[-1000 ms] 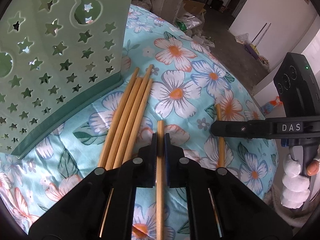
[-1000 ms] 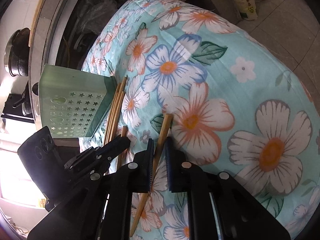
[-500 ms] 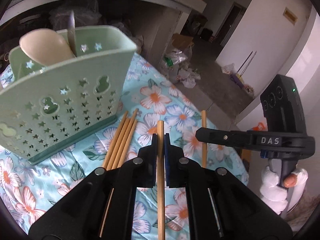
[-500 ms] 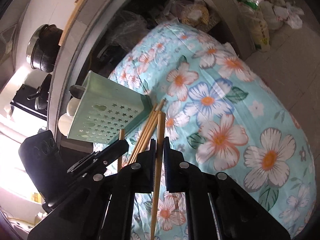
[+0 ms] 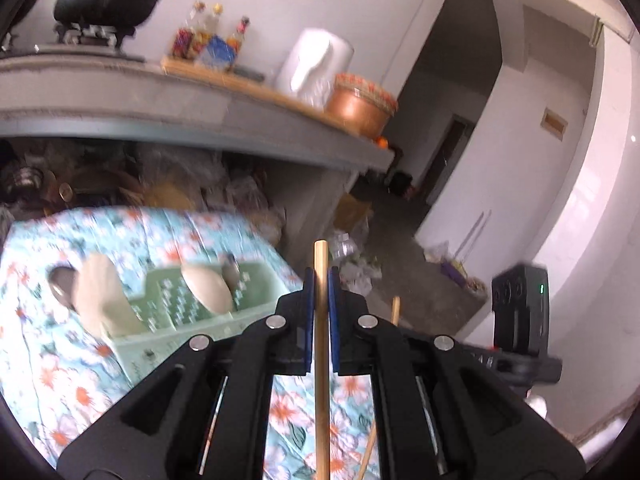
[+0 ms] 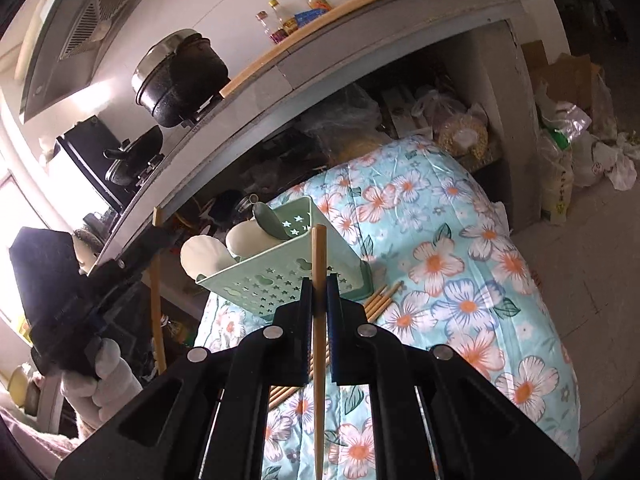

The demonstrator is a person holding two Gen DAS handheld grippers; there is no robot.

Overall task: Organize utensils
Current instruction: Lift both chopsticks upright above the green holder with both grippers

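Both grippers are up off the floral cloth [image 6: 460,280] now, left gripper [image 5: 321,312] and right gripper [image 6: 319,312] each clamped on one chopstick [image 5: 321,380], ready for the green caddy [image 6: 280,280]

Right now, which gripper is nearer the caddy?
Left, probably. The left gripper hangs just right of the caddy, above it; the right gripper is farther right, facing its starred side.

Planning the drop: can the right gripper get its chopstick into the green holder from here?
Probably yes. The right gripper is shut on a chopstick, above the green holder. Its open top is clear on the near side; the spoons crowd the far compartment.
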